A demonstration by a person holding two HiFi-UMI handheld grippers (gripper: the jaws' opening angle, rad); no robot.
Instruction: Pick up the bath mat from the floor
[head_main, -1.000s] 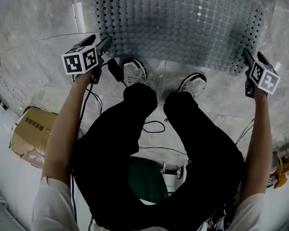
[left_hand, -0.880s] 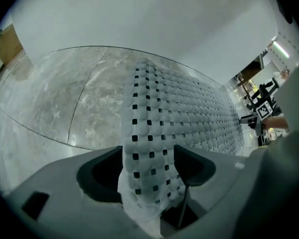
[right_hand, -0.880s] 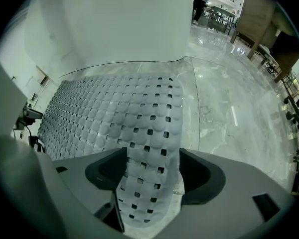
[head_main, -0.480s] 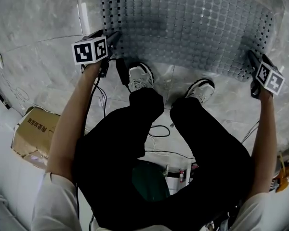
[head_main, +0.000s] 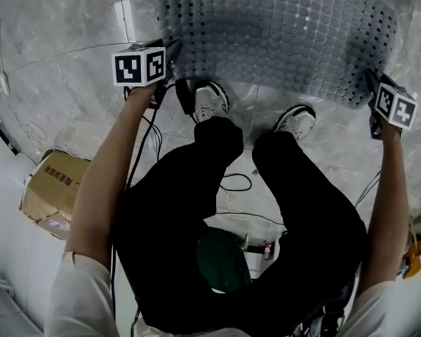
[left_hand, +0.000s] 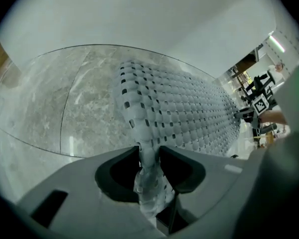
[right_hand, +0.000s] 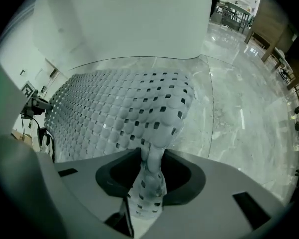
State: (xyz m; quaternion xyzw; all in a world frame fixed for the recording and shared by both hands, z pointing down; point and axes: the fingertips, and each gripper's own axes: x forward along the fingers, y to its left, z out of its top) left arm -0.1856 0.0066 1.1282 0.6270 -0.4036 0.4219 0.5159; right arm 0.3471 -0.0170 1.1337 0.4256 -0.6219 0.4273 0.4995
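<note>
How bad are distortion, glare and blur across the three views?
Head view: fisheye bends the polished grey marble floor seams, a white glare streak beside the grey perforated rubber bath mat; mostly sharp. Left gripper view: black round vignette, blown-out background at right, nearest mat fold soft. Right gripper view: same vignette, faint floor glare.

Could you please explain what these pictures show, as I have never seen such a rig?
There is no robot: a person standing on a marble floor holds a two-jawed hand tool in each hand. The head view comes from a camera on the person's head, looking down past their legs. The two gripper views come from cameras riding on the left gripper and the right gripper, looking along the jaws. A grey perforated bath mat lies on the floor. Both pairs of jaws have just been closing, and each now pinches a near corner of the mat.
</note>
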